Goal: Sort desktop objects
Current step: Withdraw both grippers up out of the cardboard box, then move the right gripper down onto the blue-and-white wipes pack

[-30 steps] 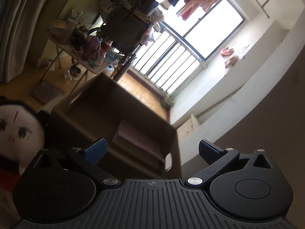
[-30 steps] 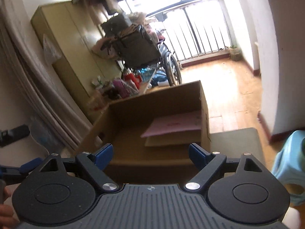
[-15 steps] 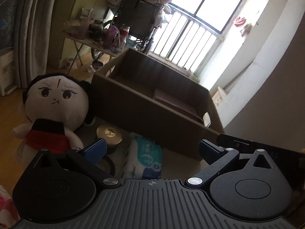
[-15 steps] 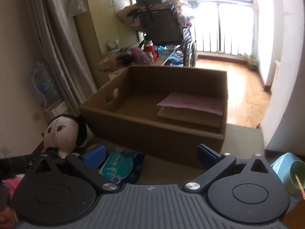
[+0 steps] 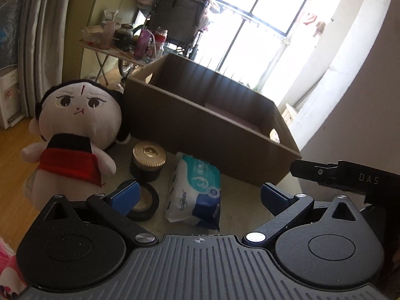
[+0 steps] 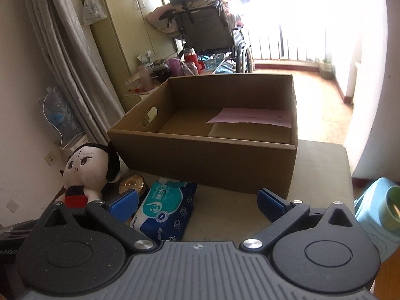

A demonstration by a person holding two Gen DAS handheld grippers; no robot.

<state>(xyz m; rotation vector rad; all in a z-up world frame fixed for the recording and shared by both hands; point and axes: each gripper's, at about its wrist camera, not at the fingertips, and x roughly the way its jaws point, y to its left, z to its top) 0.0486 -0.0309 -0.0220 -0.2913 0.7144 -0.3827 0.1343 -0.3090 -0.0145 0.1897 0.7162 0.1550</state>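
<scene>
A plush doll (image 5: 77, 130) (image 6: 86, 171) in a red and black dress sits at the table's left. Beside it stand a dark jar with a gold lid (image 5: 149, 161) (image 6: 132, 183), a roll of black tape (image 5: 143, 201) and a blue and white wipes pack (image 5: 196, 190) (image 6: 166, 208). Behind them is an open cardboard box (image 5: 212, 135) (image 6: 205, 157) with a pink sheet (image 6: 252, 118) inside. My left gripper (image 5: 198, 195) is open above the wipes and tape, holding nothing. My right gripper (image 6: 197, 202) is open wide over the table in front of the box, empty.
The right gripper's body (image 5: 350, 178) shows at the right of the left wrist view. A light blue stool (image 6: 375, 207) with a green cup stands off the table's right edge (image 6: 348, 165). Behind are a cluttered folding table (image 5: 120, 47), a wheelchair (image 6: 212, 35) and curtains (image 6: 62, 50).
Both cameras have tipped down and rolled level, so the doll, jar, tape and wipes came into view in front of the box. The right gripper's jaws stand a little wider.
</scene>
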